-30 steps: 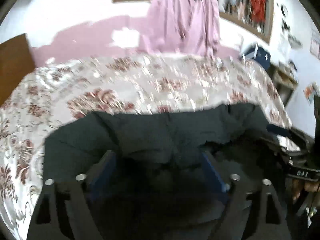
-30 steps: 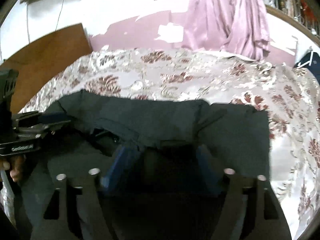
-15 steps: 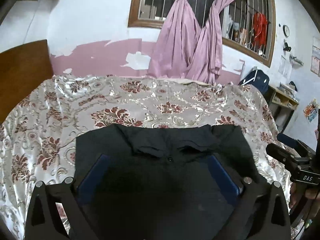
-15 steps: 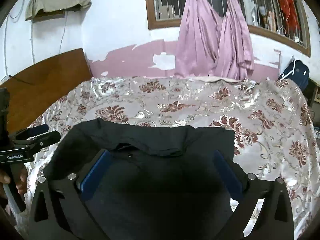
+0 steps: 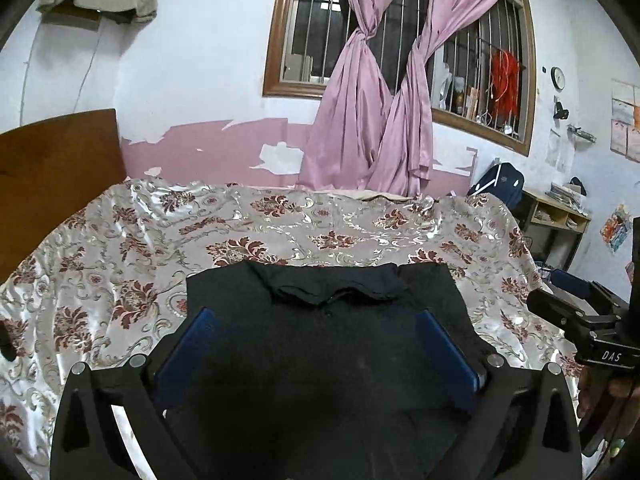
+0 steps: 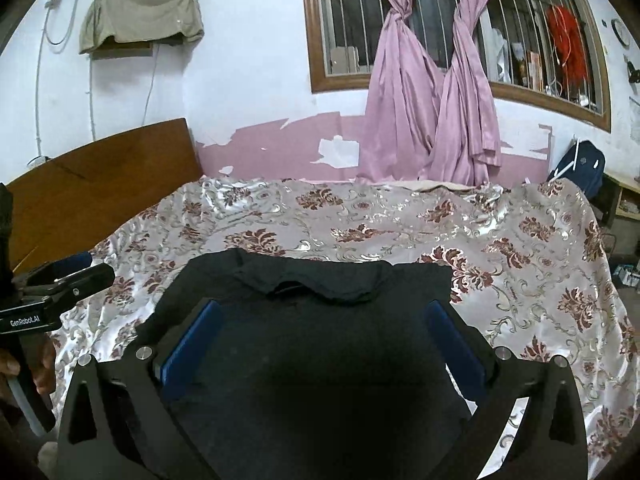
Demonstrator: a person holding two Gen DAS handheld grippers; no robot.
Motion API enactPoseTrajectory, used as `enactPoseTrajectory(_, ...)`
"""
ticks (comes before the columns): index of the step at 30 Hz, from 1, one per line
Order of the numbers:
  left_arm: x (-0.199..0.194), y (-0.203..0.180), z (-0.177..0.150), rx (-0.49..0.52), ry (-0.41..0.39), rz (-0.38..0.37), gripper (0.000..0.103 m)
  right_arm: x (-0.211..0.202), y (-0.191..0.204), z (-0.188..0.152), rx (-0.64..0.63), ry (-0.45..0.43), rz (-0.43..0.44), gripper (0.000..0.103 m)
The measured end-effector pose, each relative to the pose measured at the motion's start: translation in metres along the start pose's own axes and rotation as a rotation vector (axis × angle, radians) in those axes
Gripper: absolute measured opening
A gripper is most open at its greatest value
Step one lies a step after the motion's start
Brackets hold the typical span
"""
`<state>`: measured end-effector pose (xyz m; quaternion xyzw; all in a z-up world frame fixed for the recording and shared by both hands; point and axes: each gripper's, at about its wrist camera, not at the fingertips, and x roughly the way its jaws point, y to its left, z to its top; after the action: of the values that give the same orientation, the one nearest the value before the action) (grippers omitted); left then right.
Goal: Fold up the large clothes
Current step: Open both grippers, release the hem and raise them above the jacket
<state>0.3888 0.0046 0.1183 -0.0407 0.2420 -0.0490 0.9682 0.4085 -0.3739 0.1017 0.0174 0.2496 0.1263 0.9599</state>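
Note:
A black collared shirt [image 5: 324, 344] lies folded flat on the floral bedspread [image 5: 120, 264], collar toward the far side. It also shows in the right wrist view [image 6: 320, 332]. My left gripper [image 5: 318, 320] is open and empty above the shirt, blue pads spread wide. My right gripper [image 6: 320, 312] is open and empty above the same shirt. The right gripper appears at the right edge of the left wrist view [image 5: 576, 316]. The left gripper appears at the left edge of the right wrist view [image 6: 52, 284].
A wooden headboard [image 6: 96, 184] stands at the bed's left. Pink curtains [image 5: 376, 120] hang at a barred window behind the bed. A dark bag [image 5: 500, 184] and a small shelf [image 5: 560, 216] stand at the right.
Both grippers have let go of the shirt's edge, opened wide and lifted back. The shirt now rests flat with its collar showing.

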Motion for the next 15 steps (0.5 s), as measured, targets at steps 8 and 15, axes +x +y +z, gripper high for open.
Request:
enactPoseTrajectory(8, -0.056, -0.010, -0.016, 0.022, -0.035, 0.001, 0.103, -0.059, 0.021, -0.012, -0.028, -0.042, 0.009, 0.101)
enactPoseTrajectory(15, -0.095, -0.011, -0.036, -0.009, -0.074, 0.017, 0.103, -0.098, 0.031, -0.026, -0.023, -0.055, 0.017, 0.101)
